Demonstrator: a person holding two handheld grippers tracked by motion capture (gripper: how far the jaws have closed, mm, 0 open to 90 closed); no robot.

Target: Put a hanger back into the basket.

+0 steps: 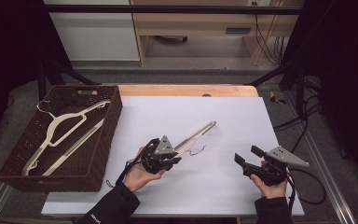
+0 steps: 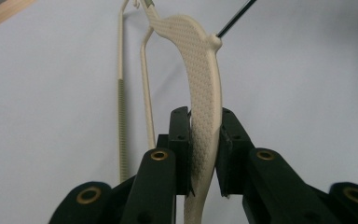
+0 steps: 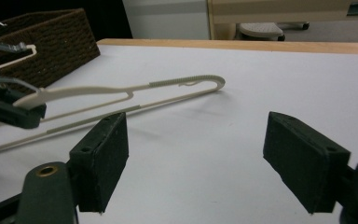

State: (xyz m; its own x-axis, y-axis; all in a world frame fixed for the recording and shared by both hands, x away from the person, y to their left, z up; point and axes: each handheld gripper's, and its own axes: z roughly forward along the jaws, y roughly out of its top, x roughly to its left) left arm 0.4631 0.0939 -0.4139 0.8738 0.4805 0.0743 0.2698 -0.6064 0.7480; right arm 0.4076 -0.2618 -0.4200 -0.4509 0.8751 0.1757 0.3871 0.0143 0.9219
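A cream plastic hanger [image 1: 196, 134] lies slanted across the white table cover, its thin metal hook [image 1: 198, 150] pointing toward the front. My left gripper [image 1: 171, 158] is shut on the hanger's near shoulder. In the left gripper view the dotted cream arm [image 2: 204, 93] runs up from between the closed pads of the gripper [image 2: 204, 121]. My right gripper [image 1: 248, 155] hovers open at the front right, apart from the hanger. Its own view shows the open gripper [image 3: 200, 158] with nothing in it, and beyond it the hanger [image 3: 121, 91] raised at the left gripper [image 3: 9, 112].
A dark wicker basket [image 1: 114, 116] stands at the table's left with two more cream hangers [image 1: 60, 126] inside; it also appears as the basket [image 3: 51, 42] in the right gripper view. The white cover [image 1: 242, 116] overlies a wooden table edge [image 1: 186, 90]. Cables trail at the right.
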